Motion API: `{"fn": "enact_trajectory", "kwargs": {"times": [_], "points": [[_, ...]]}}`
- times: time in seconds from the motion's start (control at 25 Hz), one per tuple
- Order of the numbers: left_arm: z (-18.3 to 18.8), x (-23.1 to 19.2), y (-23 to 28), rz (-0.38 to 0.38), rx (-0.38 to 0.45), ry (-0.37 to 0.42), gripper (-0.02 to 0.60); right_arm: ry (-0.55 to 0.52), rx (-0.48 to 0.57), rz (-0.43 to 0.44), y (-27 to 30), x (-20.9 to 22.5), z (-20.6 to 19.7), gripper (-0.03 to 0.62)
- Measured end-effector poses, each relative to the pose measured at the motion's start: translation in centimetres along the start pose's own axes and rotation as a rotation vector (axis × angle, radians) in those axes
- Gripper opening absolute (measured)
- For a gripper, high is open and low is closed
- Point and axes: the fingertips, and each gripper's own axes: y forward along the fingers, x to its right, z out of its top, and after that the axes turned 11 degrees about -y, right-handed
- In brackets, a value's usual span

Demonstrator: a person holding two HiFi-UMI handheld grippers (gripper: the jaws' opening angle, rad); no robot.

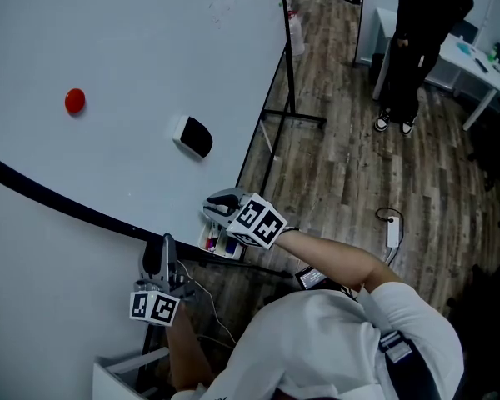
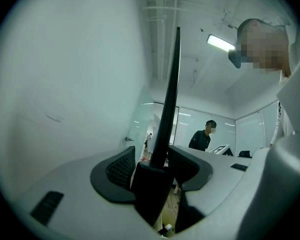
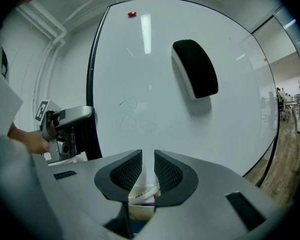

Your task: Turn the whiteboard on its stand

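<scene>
No text, label or number can be read anywhere

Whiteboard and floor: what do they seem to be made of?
The whiteboard looks like a smooth, glossy coated panel; the right gripper view shows a lamp mirrored in it. The floor looks like matt, grained planks, whether wood or laminate I cannot tell.

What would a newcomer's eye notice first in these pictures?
The large whiteboard fills the head view's left, with a red magnet and a black eraser on it. The left gripper clamps its black lower edge. A person in black stands at upper right.
</scene>
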Motion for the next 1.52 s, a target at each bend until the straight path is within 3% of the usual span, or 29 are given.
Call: {"fn": "enact_trajectory", "kwargs": {"times": [0.32, 0.64, 0.92, 1.12, 1.52], "points": [[0.4, 0.1, -0.3, 0.04, 0.023, 0.001, 0.193, 0.008, 0.001, -0.031, -3.6, 1.5, -0.6, 0.077], [1.0, 0.1, -1.3, 0.086, 0.052, 0.086, 0.193, 0.015, -0.007, -0.057, -7.5, 3.3, -2.0, 0.077], [0.4, 0.6, -3.2, 0.147, 0.096, 0.039, 0.193, 0.018, -0.013, -0.065, -10.4, 4.5, -3.4, 0.077], [0.3, 2.1, -4.2, 0.22, 0.158, -0.042, 0.192, 0.015, -0.019, -0.053, -12.3, 4.8, -4.3, 0.078], [-5.3, 7.8, -3.9, 0.194, 0.12, -0.119, 0.175, 0.013, -0.031, -0.029, -16.6, 6.1, -6.5, 0.078]]}}
